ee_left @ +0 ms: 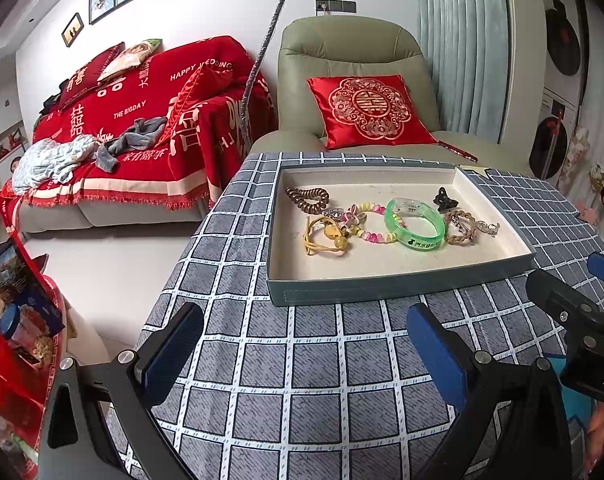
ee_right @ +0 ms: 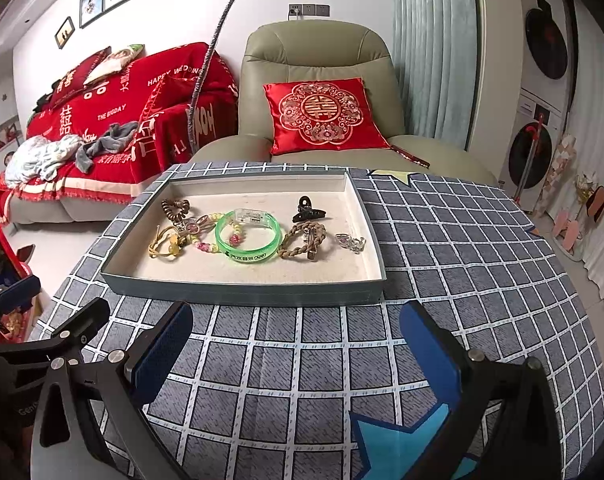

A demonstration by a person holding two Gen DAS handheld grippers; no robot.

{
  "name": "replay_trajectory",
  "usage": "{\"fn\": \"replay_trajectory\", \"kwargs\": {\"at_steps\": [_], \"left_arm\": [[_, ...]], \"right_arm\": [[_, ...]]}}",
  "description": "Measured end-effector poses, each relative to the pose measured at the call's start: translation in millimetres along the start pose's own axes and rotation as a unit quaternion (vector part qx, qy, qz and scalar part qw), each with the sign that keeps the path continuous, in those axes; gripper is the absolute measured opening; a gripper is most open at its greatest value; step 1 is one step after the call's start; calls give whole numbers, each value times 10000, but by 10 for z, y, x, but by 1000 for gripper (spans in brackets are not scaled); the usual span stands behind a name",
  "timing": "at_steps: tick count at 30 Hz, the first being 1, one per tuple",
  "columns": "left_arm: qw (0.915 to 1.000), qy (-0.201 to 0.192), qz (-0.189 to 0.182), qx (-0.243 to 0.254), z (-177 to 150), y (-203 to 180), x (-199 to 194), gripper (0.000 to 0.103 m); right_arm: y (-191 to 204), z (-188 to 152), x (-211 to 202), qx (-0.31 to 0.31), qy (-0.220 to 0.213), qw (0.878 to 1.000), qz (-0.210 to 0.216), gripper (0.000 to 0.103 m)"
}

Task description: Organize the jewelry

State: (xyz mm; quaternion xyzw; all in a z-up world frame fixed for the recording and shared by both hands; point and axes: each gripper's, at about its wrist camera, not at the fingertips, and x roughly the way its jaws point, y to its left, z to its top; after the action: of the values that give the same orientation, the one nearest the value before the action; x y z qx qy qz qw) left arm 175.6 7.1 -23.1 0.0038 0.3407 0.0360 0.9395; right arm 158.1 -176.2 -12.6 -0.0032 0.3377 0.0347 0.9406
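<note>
Several pieces of jewelry lie loose in a shallow grey tray toward the worktop's far edge: a brown coil tie, a yellow cord band, a pastel bead bracelet, a green bangle, a black claw clip, a braided tan band and a clear clip. Both the left gripper and the right gripper hover over the checked cloth at the near edge, just short of the tray's near wall, blue pads spread wide and holding nothing.
</note>
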Motion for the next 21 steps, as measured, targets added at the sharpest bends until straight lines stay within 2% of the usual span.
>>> {"fn": "replay_trajectory", "kwargs": {"at_steps": [21], "left_arm": [[10000,11,10,-3,1,-11,2,103]], "right_arm": [[34,10,-11,9,-11,10000,1,103]]}}
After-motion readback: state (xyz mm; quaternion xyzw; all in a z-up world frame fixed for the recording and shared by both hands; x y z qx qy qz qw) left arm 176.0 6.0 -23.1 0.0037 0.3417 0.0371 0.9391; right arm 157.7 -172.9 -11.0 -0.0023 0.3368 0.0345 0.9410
